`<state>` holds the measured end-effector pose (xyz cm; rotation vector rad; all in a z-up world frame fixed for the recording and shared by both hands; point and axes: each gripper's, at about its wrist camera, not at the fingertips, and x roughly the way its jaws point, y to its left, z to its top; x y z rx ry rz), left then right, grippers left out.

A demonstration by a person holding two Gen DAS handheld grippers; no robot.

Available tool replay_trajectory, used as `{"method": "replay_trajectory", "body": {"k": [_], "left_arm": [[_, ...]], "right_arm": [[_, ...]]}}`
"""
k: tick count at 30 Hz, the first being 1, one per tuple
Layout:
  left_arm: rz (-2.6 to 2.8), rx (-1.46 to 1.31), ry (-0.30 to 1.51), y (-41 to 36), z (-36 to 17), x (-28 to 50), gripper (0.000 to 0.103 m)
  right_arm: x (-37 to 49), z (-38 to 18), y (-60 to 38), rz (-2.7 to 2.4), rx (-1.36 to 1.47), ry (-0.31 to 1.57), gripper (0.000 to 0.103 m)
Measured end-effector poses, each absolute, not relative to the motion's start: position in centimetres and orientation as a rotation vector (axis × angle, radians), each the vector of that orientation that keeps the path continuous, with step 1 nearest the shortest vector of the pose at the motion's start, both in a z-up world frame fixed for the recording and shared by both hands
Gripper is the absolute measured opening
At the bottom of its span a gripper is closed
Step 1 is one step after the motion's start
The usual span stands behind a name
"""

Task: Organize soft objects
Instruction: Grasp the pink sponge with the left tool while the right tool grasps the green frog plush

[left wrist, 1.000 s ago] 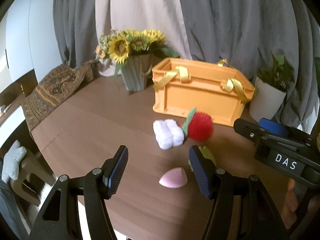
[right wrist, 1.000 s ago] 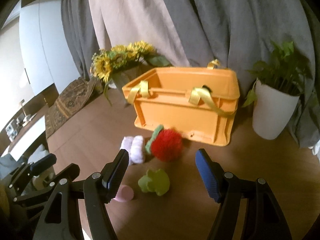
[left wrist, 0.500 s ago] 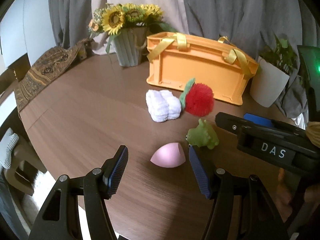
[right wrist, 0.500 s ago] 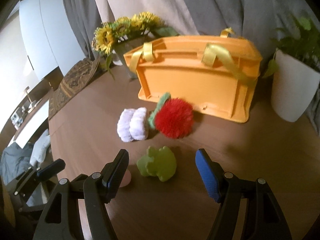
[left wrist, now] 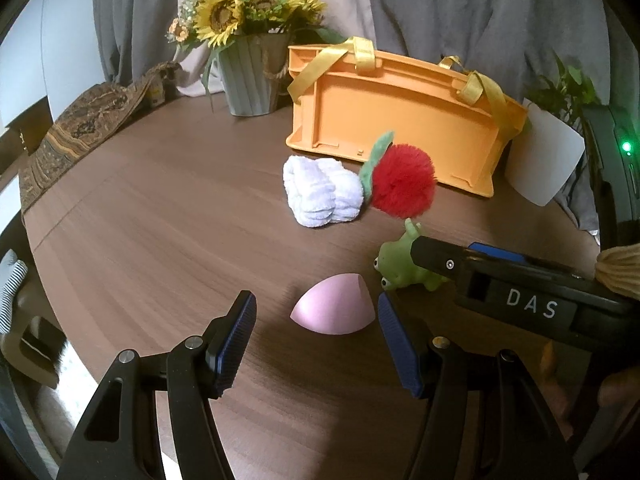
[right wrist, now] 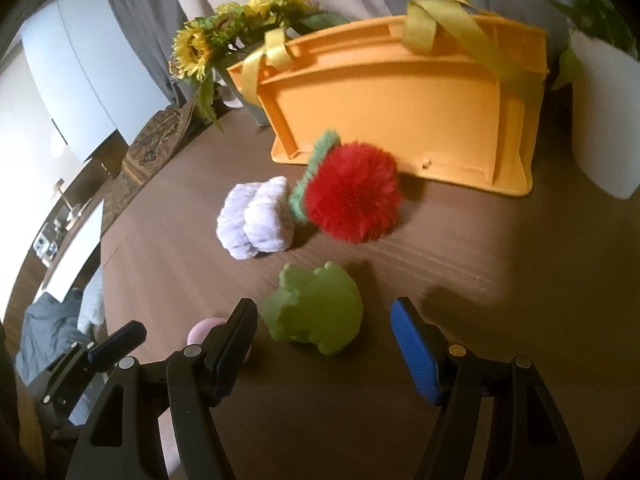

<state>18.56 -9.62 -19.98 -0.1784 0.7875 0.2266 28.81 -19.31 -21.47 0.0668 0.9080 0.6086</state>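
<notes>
Jaws apart on both: left gripper [left wrist: 316, 326] straddles the pink sponge [left wrist: 334, 310], right gripper [right wrist: 324, 330] frames the frog [right wrist: 314, 312], lined up for grabs toward the bin [right wrist: 400, 108].

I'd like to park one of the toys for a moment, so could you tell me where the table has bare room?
The widest bare patch of table lies between the patterned cloth and the white fluffy roll. Another lies between the orange basket and the right claw. It is crowded where roll, red pompom, green frog and pink sponge cluster before the basket.
</notes>
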Motion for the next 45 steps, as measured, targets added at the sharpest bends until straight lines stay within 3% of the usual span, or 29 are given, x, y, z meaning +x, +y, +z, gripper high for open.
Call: {"method": "replay_trajectory", "body": {"k": [18,25,31,45], "left_arm": [[0.208,-0.237,0.791,-8.7,-21.5,19.7,0.062],[0.142,-0.274,0.788,-8.6,-21.6,20.0,0.042],[0.134,-0.281,0.783,-8.5,-21.5,20.0,0.038],[0.178,-0.272,0.737,-7.9,-19.9,19.4,0.036]], "right_arm": [[29.8,-23.5,-18.9,0.646,0.138,0.934,0.071],[29.6,-23.2,-18.5,0.650,0.123,0.925,0.062],[29.3,-22.6,-18.2,0.629,0.099,0.899,0.054],[28.9,-21.9,-18.4,0.577,0.079,0.876,0.053]]}}
